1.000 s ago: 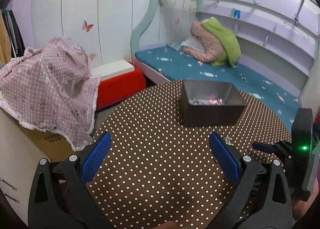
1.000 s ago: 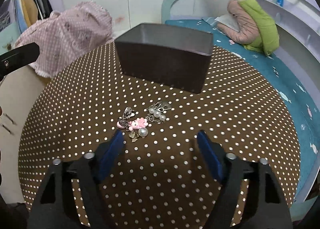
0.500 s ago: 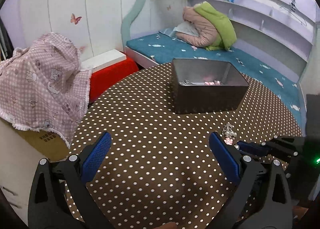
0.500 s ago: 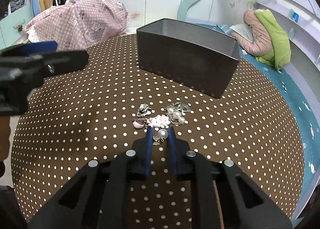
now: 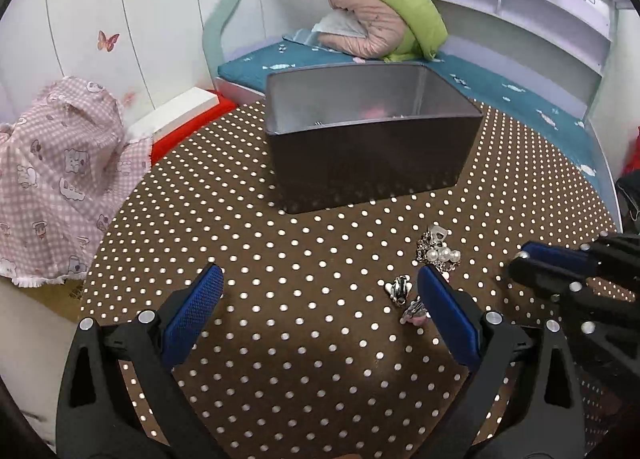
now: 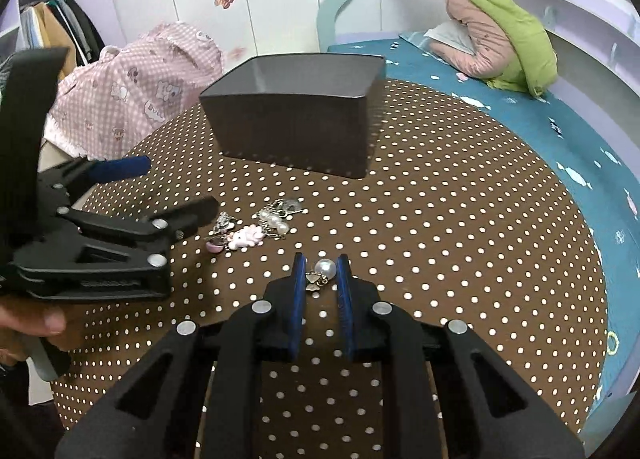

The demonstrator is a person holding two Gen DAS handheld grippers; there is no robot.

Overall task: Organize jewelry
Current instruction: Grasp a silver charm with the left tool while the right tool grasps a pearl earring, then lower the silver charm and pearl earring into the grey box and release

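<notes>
The right gripper [image 6: 320, 275] has its blue pads clamped on a white pearl charm with small bronze pendants [image 6: 322, 273], held just above the brown polka-dot tablecloth [image 6: 460, 219]. The left gripper [image 5: 316, 295] hangs with fingers spread wide beside the remaining heap of pearl, pink and silver trinkets [image 6: 250, 229], in front of the dark grey rectangular box [image 6: 296, 127]

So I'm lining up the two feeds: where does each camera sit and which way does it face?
Left wrist: behind the open left gripper, facing the box; right gripper at the right edge.
Right wrist: behind the right gripper shut on a pearl charm, facing the box; left gripper and hand at left.
Shared: box, jewelry pile, dotted table.
</notes>
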